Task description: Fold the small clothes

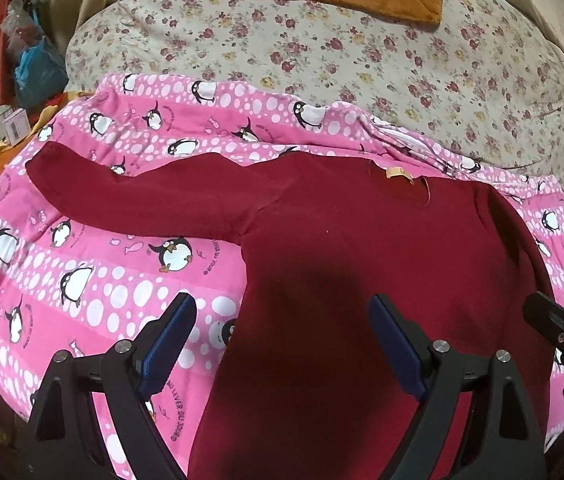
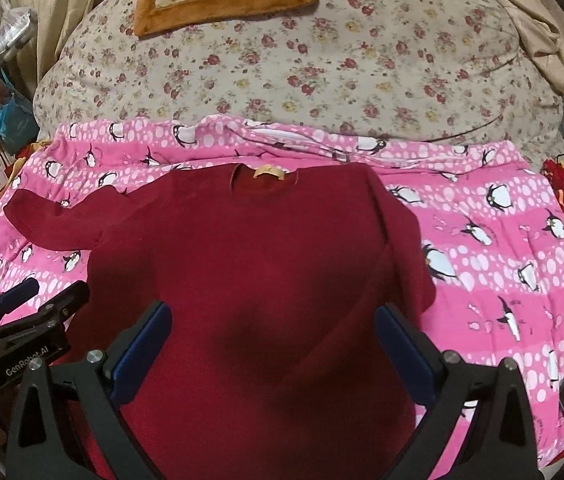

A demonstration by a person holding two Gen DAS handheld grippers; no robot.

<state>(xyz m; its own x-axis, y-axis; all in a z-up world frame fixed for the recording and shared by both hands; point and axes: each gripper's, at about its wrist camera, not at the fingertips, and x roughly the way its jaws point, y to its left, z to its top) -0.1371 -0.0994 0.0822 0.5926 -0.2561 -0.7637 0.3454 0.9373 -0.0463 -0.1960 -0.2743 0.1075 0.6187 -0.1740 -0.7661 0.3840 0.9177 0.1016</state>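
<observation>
Bed under floral quilt (image 2: 322,64), with pink penguin blanket (image 1: 82,280) spread on top. Dark red sweater (image 2: 266,264) lies flat on the blanket, its hem cut off below both pairs of fingers. Left gripper (image 1: 282,344) released, straddling the sweater's edge. Right gripper (image 2: 274,344) released, both fingers over the body. One sleeve extends beyond the left fingers; only the right view shows the other side folded in.

We see soft, even indoor light, with no glare. A dark shadow falls on the near middle of the red sweater (image 1: 362,280). Both fisheye views bend strongly and darken to black at the corners. Detail is slightly soft, blurrier toward the edges.
</observation>
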